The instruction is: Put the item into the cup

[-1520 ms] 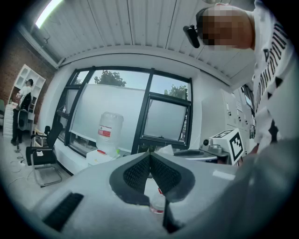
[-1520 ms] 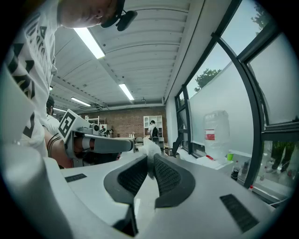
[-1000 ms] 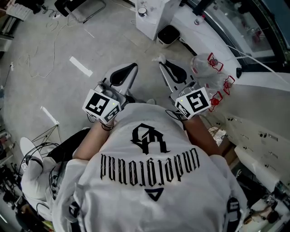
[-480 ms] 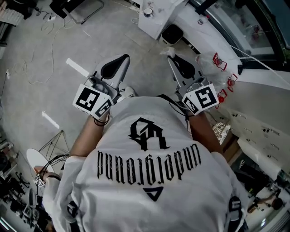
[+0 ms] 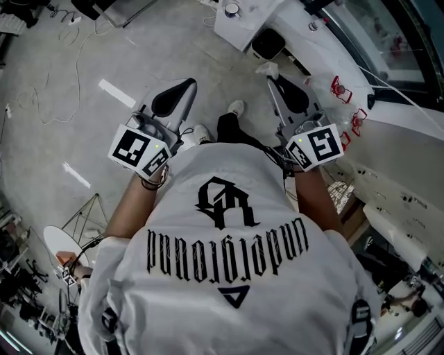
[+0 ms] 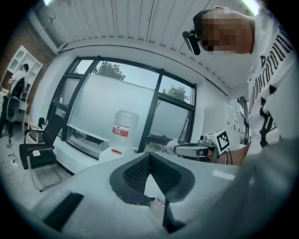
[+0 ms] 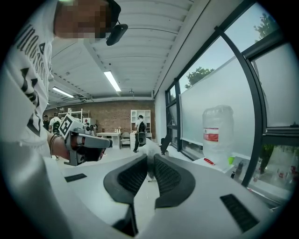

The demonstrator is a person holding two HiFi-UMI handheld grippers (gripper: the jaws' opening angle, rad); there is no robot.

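Grippers both extend forward from the person (image 5: 229,263), over a grey concrete floor (image 5: 48,132). The right gripper (image 5: 273,79) has its jaws drawn almost together and clamped on a white crumpled item (image 5: 268,68), which bulges out past the tips. The right gripper view confirms it is pinched between the pads; its material cannot be determined. The left gripper (image 5: 189,87) has its jaws closed tip to tip with nothing gripped. The two grippers are well apart, the left at 11 o'clock of the person and the right at 1 o'clock. Between them, on the floor, are the person's white shoes (image 5: 201,132). At 12 o'clock of the item, near it, a bin with a black interior (image 5: 267,46) stands against a white cabinet (image 5: 253,24). On the cabinet top sits a small round vessel (image 5: 231,10), too small to confirm as the cup. A large water jug (image 7: 217,130) stands upright at 3 o'clock of the right gripper, before the window (image 7: 233,79). Small red-framed objects (image 5: 338,89) lie on the white ledge there. Loose cables (image 5: 59,76) and white strips (image 5: 116,93) lie on the floor at 10 o'clock. A black office chair (image 6: 39,154) stands further off.
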